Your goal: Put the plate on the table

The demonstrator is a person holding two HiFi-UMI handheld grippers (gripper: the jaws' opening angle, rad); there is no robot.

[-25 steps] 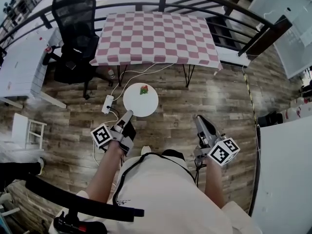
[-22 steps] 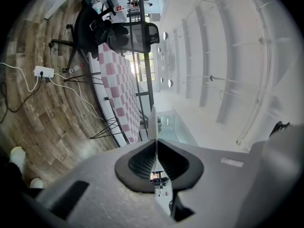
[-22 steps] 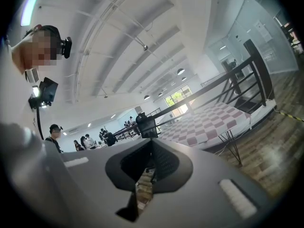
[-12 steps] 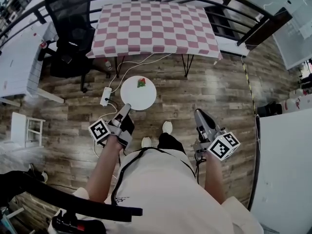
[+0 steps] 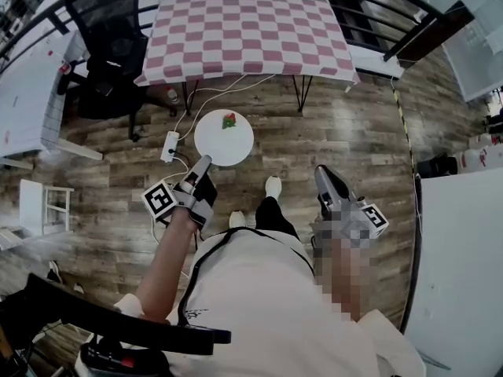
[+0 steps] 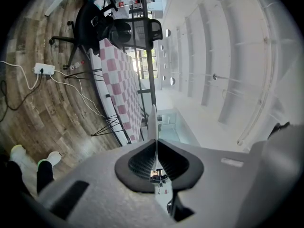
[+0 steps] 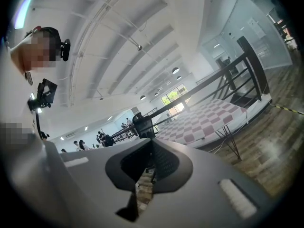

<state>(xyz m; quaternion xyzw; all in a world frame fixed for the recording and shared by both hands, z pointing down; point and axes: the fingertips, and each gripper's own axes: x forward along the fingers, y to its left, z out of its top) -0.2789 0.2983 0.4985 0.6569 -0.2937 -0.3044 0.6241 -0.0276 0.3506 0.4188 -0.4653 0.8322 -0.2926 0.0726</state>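
One plate (image 5: 224,137) | rim in left tongs (image 5: 205,162) | table (image 5: 244,30) well apart

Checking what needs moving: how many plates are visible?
1. The white plate is clamped in the left gripper, above the floor, near the checkered table. Others may be hidden.

Black office chair (image 5: 108,34), white power strip (image 5: 170,146)

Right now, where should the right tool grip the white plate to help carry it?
Bare right-hand rim, coming in level: the white plate is thin and flat, the left tool pinches its near rim, and the red-and-green piece sits at the far edge.
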